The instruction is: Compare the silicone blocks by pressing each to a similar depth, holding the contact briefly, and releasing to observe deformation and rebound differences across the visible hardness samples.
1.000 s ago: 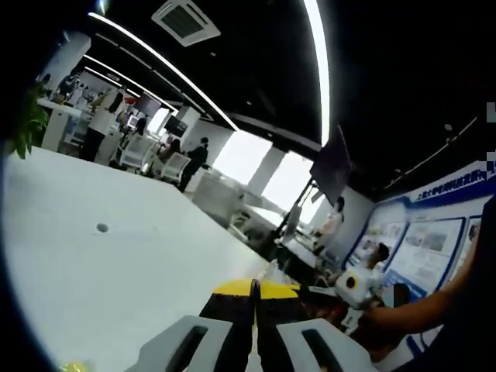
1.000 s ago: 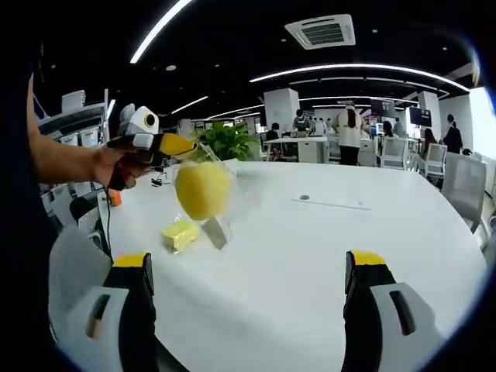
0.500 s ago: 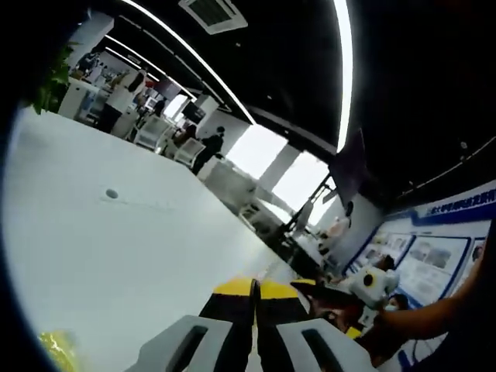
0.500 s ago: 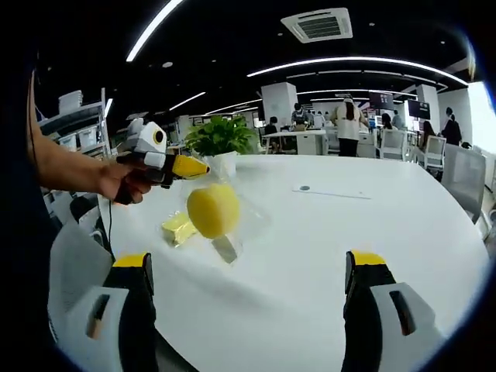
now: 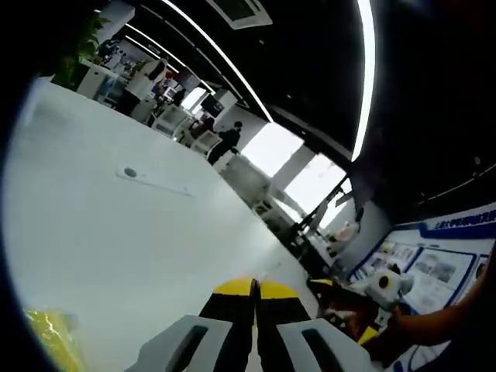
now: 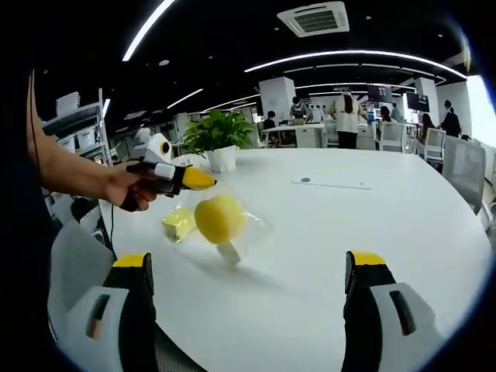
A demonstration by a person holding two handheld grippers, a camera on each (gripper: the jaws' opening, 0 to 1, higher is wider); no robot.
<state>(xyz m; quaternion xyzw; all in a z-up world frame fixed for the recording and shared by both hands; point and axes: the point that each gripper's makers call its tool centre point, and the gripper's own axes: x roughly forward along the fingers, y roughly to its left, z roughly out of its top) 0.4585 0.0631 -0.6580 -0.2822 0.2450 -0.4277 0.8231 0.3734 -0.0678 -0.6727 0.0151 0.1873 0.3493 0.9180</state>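
Yellow-tipped and pressed together, the jaws of the left hand-held gripper (image 5: 253,291) are rising from the bottom of the left gripper view with no gap showing between them, closed on the thin top edge of a clear plastic bag (image 6: 232,225); in the right gripper view this same hand-held gripper (image 6: 195,179), gripped by a person's hand (image 6: 130,188), is carrying the bag in the air above the white counter (image 6: 349,225). A round yellow silicone block (image 6: 218,218) is hanging inside the bag, just below the left hand-held gripper's tip and clear of the counter, with its shadow lying on the counter beneath it. A paler yellow square block (image 6: 179,223) is sitting just beside the round block, toward the person's hand; whether it is resting on the counter or inside the bag cannot be told. The right hand-held gripper (image 6: 248,267) is standing wide open, its two yellow-capped jaws well apart at either side of the bottom of the right gripper view, holding nothing and touching nothing, with the round block in front of the gap between them. A potted green plant (image 6: 216,136) is standing on the counter behind the round block.
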